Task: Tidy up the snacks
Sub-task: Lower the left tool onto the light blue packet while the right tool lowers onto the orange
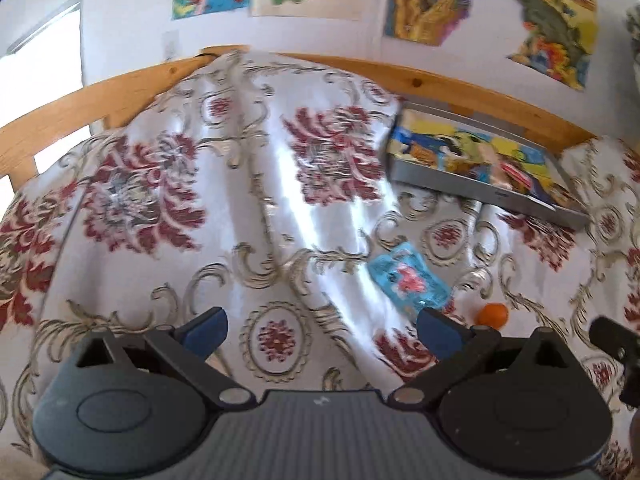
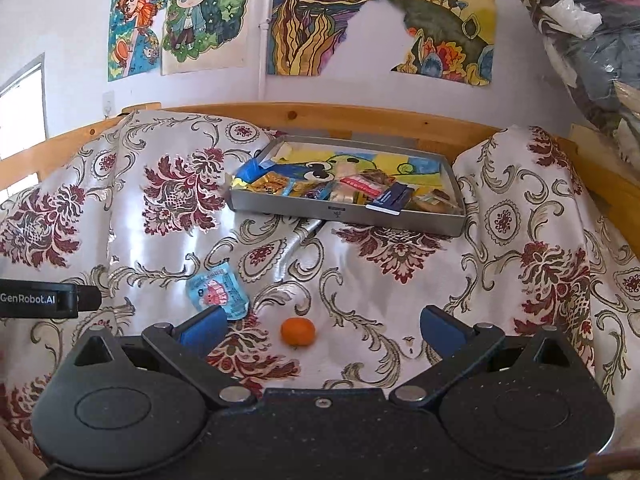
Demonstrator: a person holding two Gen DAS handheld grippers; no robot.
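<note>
Both the left gripper (image 1: 322, 330) and right gripper (image 2: 322, 330) hover spread wide and empty over the floral cloth (image 2: 132, 236), where the blue packet (image 2: 218, 290) and orange fruit (image 2: 297, 331) lie near, probably awaiting the far snack tray (image 2: 348, 215).

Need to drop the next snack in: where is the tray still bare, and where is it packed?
The tray is bare along its back, over the cartoon liner by the far rim. Its front half is packed with wrapped snacks. Outside it, open cloth lies between the blue packet, orange and tray front.
</note>
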